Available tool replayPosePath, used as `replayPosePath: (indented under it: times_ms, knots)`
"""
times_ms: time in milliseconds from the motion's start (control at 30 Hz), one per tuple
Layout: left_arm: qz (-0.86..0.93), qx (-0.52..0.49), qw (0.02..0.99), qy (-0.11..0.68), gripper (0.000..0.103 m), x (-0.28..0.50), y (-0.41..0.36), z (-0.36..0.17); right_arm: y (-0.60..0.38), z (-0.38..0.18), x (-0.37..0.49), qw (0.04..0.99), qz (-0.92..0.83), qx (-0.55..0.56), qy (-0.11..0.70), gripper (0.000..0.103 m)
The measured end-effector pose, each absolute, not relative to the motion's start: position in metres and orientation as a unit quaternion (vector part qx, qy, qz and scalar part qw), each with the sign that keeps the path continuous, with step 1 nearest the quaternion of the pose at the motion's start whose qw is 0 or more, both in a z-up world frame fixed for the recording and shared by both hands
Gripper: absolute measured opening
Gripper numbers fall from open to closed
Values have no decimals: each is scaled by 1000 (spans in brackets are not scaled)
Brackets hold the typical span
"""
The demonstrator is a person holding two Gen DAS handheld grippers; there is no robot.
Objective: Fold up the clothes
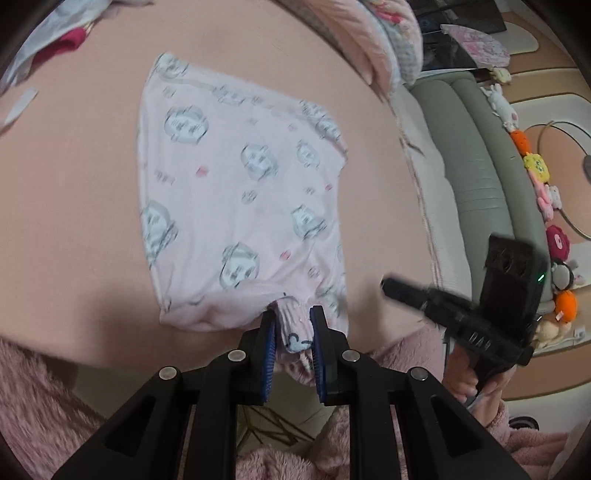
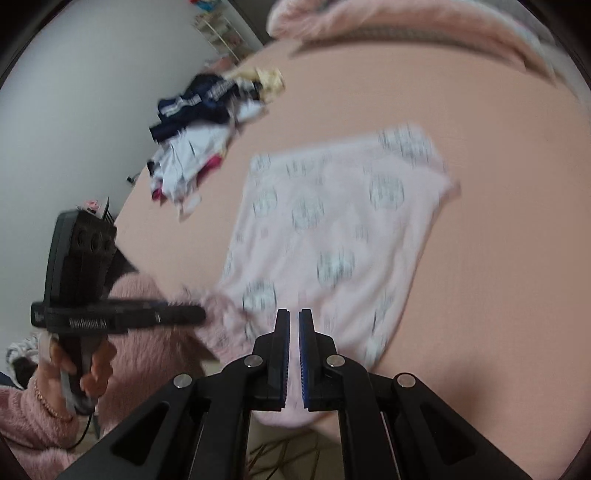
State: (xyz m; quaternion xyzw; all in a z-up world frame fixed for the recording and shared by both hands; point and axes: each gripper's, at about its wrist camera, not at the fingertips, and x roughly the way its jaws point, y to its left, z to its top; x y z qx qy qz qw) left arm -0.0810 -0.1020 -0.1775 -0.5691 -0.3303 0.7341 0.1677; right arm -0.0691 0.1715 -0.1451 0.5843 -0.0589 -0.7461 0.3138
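Observation:
A pale pink garment (image 1: 240, 192) printed with grey cartoon faces lies spread on the peach bed sheet (image 1: 74, 184). My left gripper (image 1: 293, 314) is shut on its bunched ribbed cuff (image 1: 291, 332) at the near edge of the bed. To the right, my right gripper (image 1: 386, 284) hovers just off the garment's right side, apart from the cloth. In the right wrist view, blurred, the right gripper (image 2: 294, 314) stands shut over the garment (image 2: 332, 229) with nothing between its pads. The left gripper (image 2: 201, 314) shows at the left, with its tip at the gathered cuff (image 2: 225, 306).
A heap of unfolded clothes (image 2: 199, 122) lies at the far left of the bed. Pink quilts and pillows (image 1: 369, 33) line the far end. A grey-green padded frame (image 1: 480, 166) with a row of plush toys (image 1: 535, 173) runs along the right. Fuzzy pink sleeves (image 2: 147, 332) are close below.

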Motion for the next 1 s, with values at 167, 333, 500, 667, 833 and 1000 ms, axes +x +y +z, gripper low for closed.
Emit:
replayPosePath:
  times_ms: [167,333,500,667,833,1000]
  knots:
    - [728,-566,160,-352,15,-65,-109,-186,187,-199,-40,298,-696,647,-89,19]
    - [729,-567,156,-350,15,-52,-104,-187,194,-208,-29,287,-699,643,-120,47]
    - [723,-573,154,-354,15,-41,-100,-193,187,-228,-36,274,-707,640,-129,58]
    - [721,-572,152,-360,15,-32,-99,-194,178,-231,-32,298,-700,637,-122,20]
    - [716,-574,153,-367,15,-29,-95,-198,175,-248,-20,316,-665,661,-143,11]
    - [718,-534,188,-405,15,-37,-106,-181,187,-209,-32,321,-695,620,-174,4]
